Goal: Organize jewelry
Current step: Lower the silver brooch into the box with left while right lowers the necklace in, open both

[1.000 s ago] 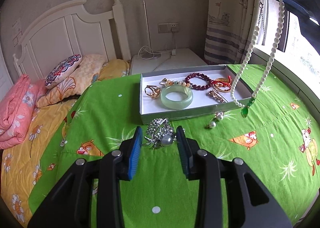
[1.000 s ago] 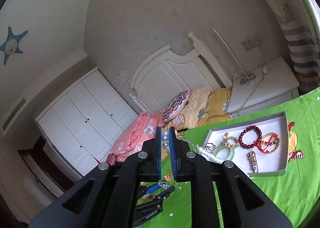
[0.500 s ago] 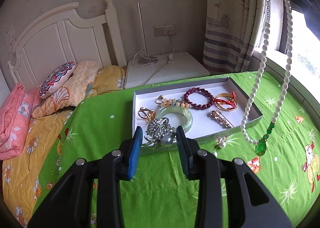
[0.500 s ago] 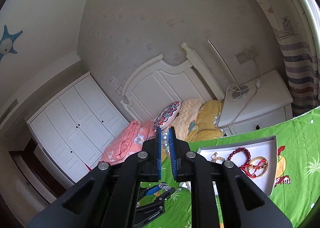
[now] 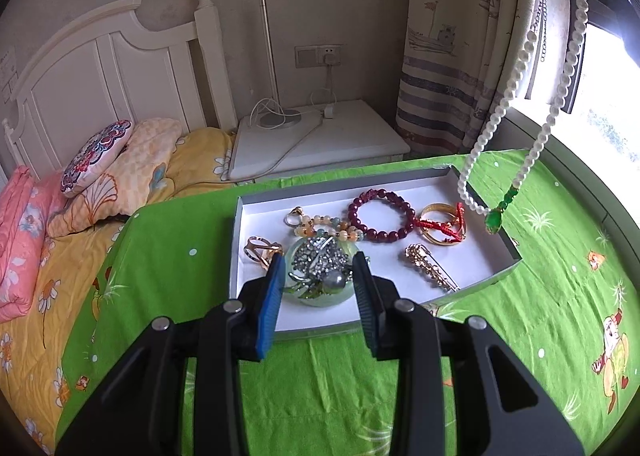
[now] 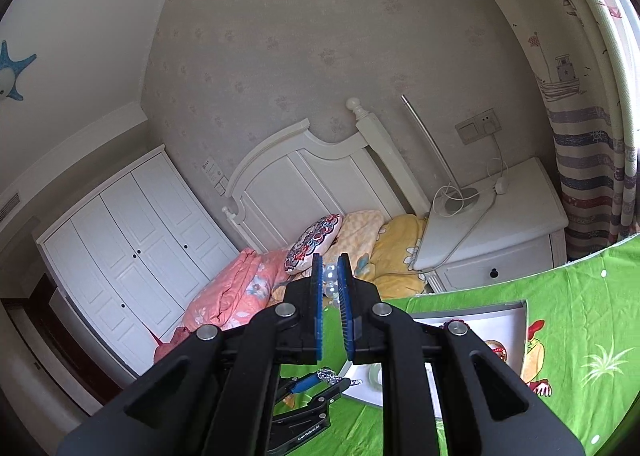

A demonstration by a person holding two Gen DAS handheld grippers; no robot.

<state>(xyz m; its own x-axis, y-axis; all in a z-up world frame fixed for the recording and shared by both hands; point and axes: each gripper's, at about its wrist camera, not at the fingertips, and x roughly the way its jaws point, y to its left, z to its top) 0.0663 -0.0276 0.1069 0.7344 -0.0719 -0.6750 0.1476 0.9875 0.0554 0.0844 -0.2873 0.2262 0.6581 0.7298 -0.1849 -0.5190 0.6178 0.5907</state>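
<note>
Brooch (image 5: 320,264) clamped in left gripper (image 5: 318,288) jaws above tray (image 5: 472,288), right gripper (image 6: 330,284) jaws pinching raised pearl necklace (image 5: 516,80).

I am reading white lettering, "GenRobot.AI", on my left gripper (image 6: 316,376) body. I am finding nothing else legible.

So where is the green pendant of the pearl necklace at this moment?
In the left wrist view, the green pendant hangs at the right, over the right end of the white tray, beside the gold bangle; the right gripper holds the pearl necklace up.
</note>
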